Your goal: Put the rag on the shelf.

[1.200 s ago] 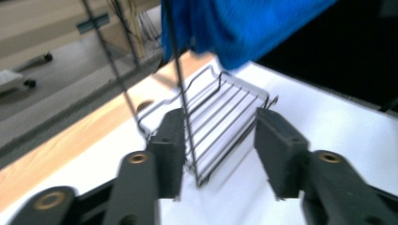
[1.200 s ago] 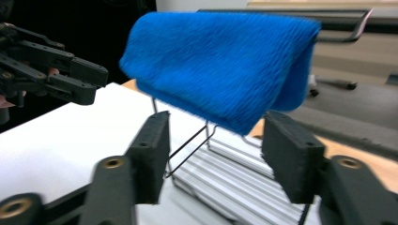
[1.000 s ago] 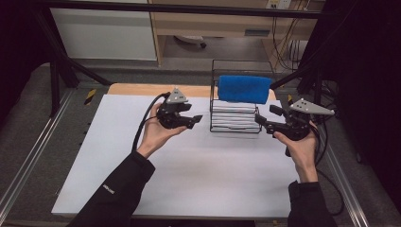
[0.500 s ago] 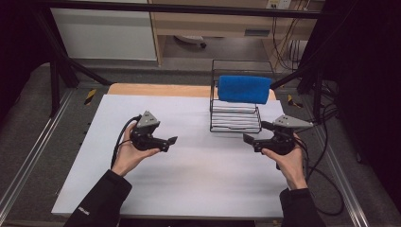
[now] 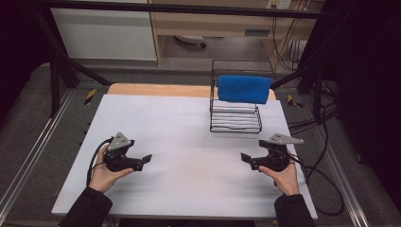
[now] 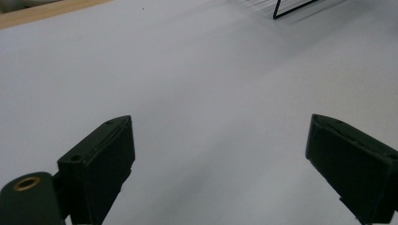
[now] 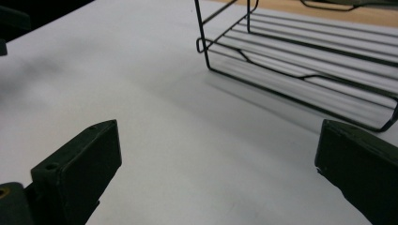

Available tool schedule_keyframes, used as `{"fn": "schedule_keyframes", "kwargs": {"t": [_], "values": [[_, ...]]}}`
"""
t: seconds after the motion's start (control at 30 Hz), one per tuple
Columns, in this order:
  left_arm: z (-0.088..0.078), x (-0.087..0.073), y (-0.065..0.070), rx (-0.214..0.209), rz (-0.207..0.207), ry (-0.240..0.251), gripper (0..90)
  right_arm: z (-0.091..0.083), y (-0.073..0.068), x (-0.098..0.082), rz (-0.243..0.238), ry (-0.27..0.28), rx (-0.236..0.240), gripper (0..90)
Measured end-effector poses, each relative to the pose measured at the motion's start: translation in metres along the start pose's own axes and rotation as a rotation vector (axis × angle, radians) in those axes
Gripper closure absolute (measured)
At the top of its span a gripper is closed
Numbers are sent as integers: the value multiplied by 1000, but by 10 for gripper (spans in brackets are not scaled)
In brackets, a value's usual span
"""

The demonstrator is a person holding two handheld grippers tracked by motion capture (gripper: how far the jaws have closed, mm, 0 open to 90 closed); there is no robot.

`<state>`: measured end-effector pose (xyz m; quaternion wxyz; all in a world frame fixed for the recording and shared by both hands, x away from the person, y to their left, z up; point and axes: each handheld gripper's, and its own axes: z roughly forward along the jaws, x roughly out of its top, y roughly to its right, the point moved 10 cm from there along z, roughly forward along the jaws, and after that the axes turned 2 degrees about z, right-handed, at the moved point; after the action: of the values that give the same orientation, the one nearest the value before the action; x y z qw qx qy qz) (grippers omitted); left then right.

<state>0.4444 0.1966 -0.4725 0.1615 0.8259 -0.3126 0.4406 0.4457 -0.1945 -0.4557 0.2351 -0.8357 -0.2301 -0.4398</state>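
Both of your grippers, left gripper [image 5: 147,159] and right gripper [image 5: 245,158], are hovering with jaws spread wide, gripping nothing, having just been opening. You are keeping them well apart, low over the white table [image 5: 189,137]. The black wire rack [image 5: 235,118], bearing a folded blue cloth [image 5: 243,88], is standing near the far right corner.

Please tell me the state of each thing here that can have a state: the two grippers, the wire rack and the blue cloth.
left gripper: open, nothing between jaws.
right gripper: open, nothing between jaws.
wire rack: upright on the table, bottom shelf bare.
blue cloth: folded, draped over the rack's top.
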Motion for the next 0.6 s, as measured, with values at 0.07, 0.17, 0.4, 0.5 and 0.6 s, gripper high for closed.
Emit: {"fn": "schedule_keyframes", "kwargs": {"t": [0.07,0.17,0.4,0.5,0.6], "values": [[-3,-9,-2,0,0,-6,85,0,1,-9,5,-15,0,11],[-7,-20,-6,4,-2,-23,85,-2,3,-20,6,-29,3,8],[-13,-34,-12,9,-1,-24,89,-8,7,-43,21,-44,8,9],[-16,-39,-12,5,3,-20,89,-10,8,-50,35,-52,7,9],[-18,-42,-13,3,-5,-13,89,-11,9,-52,34,-48,9,9]]}}
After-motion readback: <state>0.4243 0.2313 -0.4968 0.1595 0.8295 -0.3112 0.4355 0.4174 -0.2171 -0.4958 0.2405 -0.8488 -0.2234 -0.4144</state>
